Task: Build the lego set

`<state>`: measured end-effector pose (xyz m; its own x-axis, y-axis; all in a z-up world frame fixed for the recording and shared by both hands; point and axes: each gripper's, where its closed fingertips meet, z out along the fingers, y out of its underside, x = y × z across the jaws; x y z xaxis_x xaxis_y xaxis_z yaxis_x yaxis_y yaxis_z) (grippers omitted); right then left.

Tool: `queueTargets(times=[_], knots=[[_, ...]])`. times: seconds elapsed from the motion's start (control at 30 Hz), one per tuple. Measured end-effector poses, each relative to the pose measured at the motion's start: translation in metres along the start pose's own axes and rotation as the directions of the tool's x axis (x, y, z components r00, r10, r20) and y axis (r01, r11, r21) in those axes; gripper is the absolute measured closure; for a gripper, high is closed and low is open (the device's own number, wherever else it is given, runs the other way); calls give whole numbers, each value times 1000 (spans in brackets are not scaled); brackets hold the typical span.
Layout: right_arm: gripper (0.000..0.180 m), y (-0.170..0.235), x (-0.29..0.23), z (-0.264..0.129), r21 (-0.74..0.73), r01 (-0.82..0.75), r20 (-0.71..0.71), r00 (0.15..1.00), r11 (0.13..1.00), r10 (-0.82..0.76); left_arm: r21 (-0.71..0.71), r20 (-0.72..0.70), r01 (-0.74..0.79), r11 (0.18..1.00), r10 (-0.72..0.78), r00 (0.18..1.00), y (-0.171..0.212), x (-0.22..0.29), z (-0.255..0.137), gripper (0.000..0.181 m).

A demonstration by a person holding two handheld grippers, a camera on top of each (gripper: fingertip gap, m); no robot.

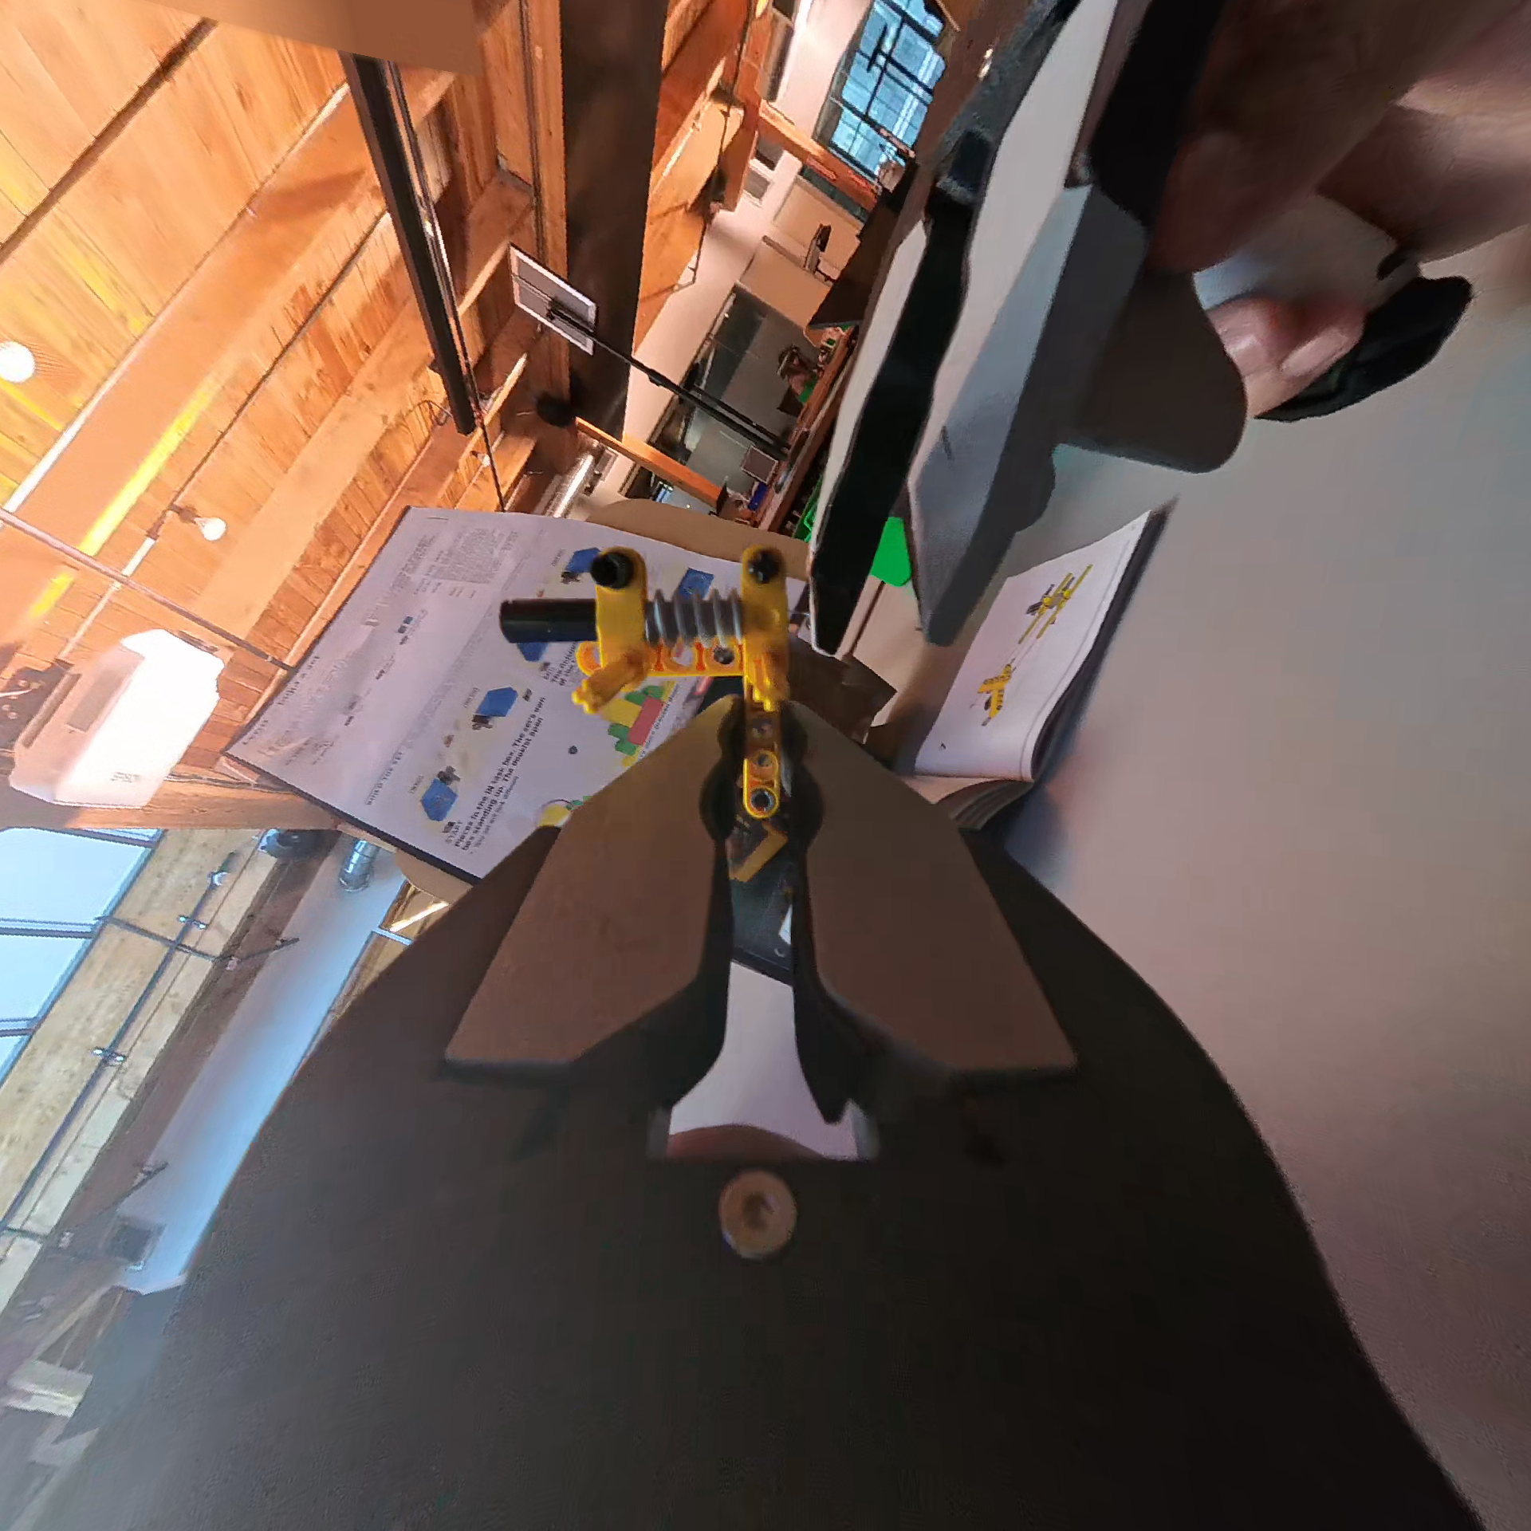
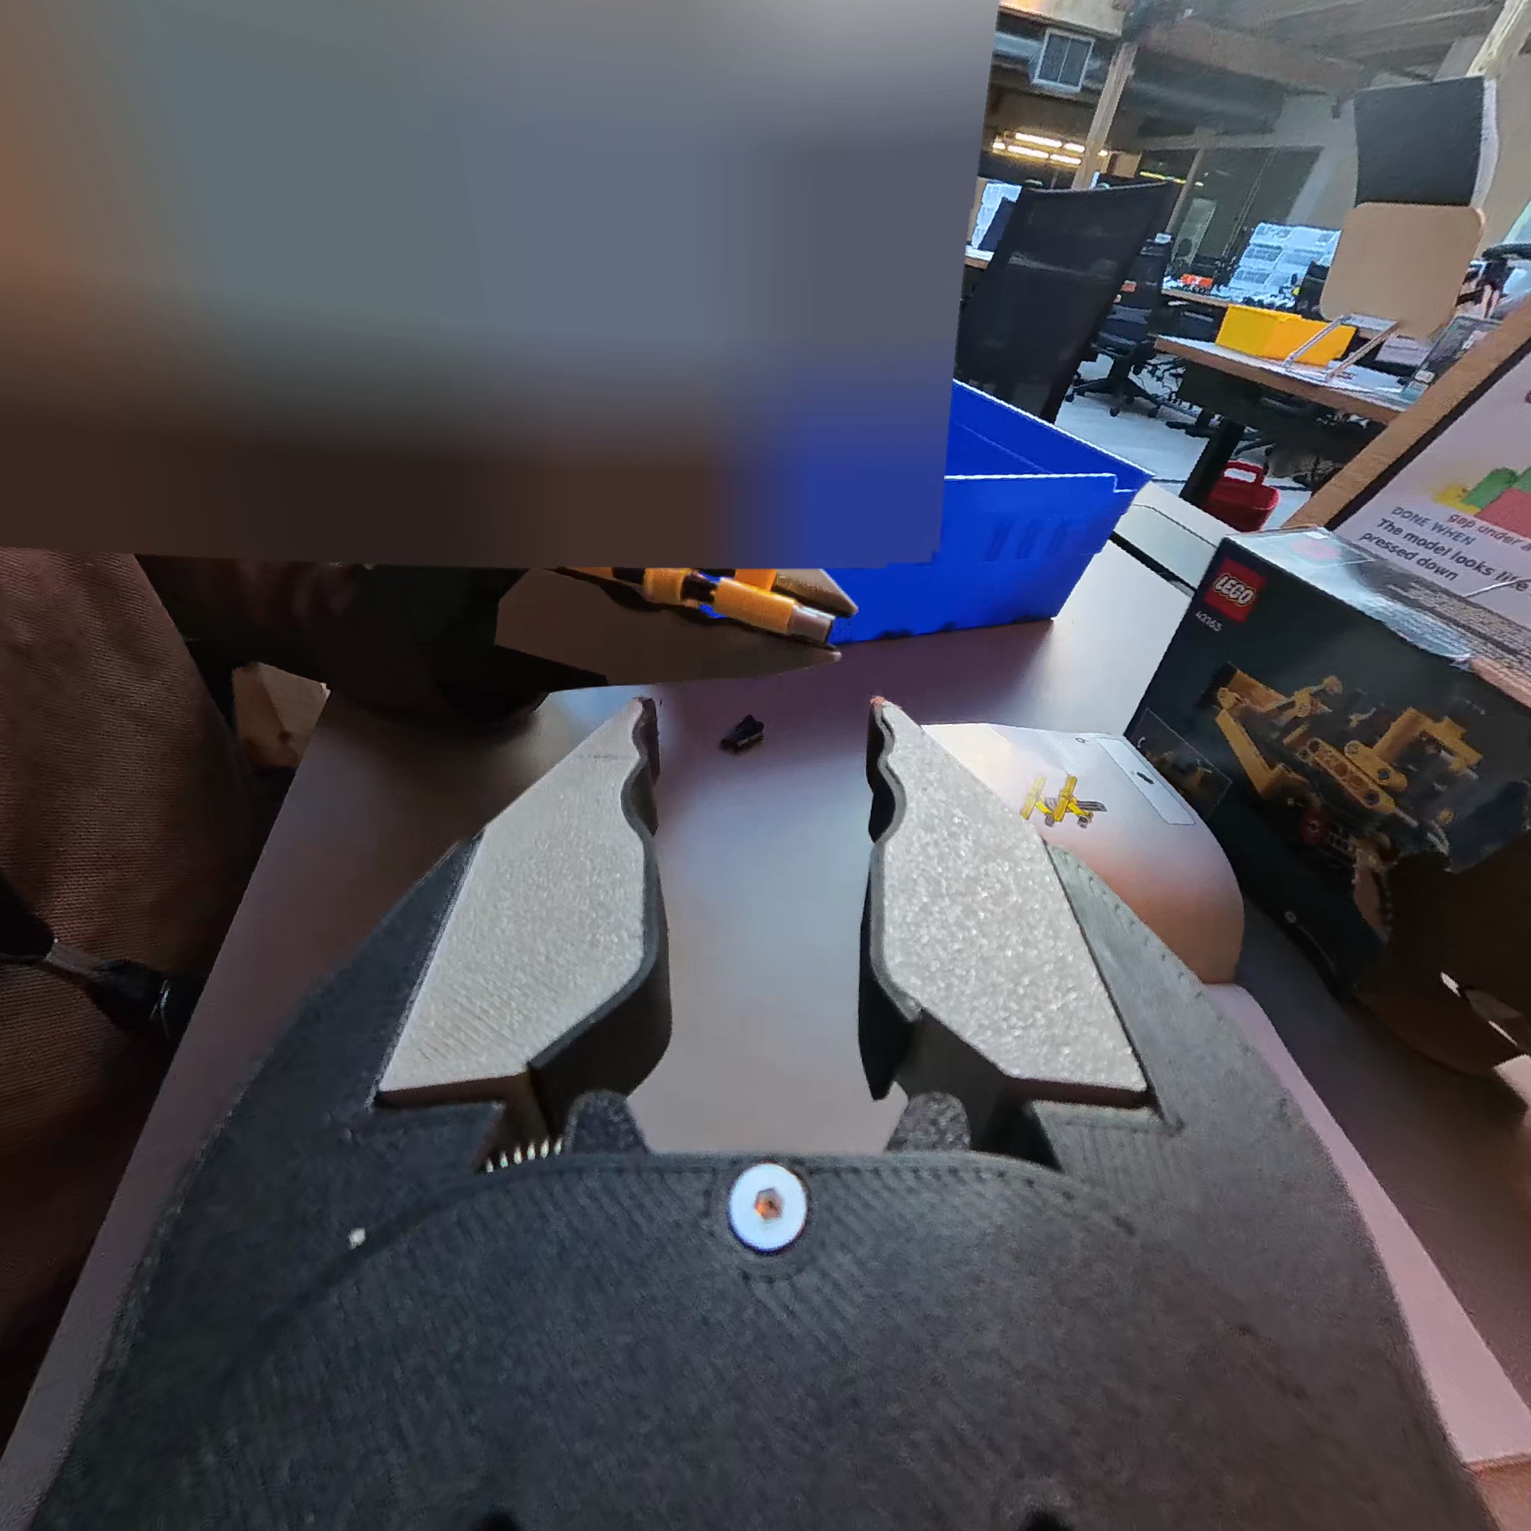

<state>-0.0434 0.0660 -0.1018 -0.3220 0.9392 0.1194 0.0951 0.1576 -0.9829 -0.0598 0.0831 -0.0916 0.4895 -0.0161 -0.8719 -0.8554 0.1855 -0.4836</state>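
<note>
My left gripper is shut on a yellow lego assembly with a grey worm gear and black pins, held up in the air and turned sideways. It also shows in the right wrist view, where the left gripper's fingers clamp the yellow assembly. My right gripper is open and empty, low over the table. A small black lego pin lies on the table just beyond its fingertips. The right gripper also shows open at the upper right of the left wrist view.
A blue bin stands at the back of the table. The lego box sits at the right, with the open instruction booklet beside it. A printed instruction sheet stands behind on a board. The tips of both grippers are at nearly the same place.
</note>
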Motion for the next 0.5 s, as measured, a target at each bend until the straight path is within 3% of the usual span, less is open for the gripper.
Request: queueTargets(times=[0.3, 0.5], knots=[[131, -18, -14, -7, 77, 86, 25, 996, 993, -88, 105, 181, -188, 976, 168, 969, -31, -17, -16, 176], [131, -21, -19, -7, 81, 138, 18, 990, 987, -139, 173, 244, -239, 955, 194, 950, -46, -21, -25, 177]])
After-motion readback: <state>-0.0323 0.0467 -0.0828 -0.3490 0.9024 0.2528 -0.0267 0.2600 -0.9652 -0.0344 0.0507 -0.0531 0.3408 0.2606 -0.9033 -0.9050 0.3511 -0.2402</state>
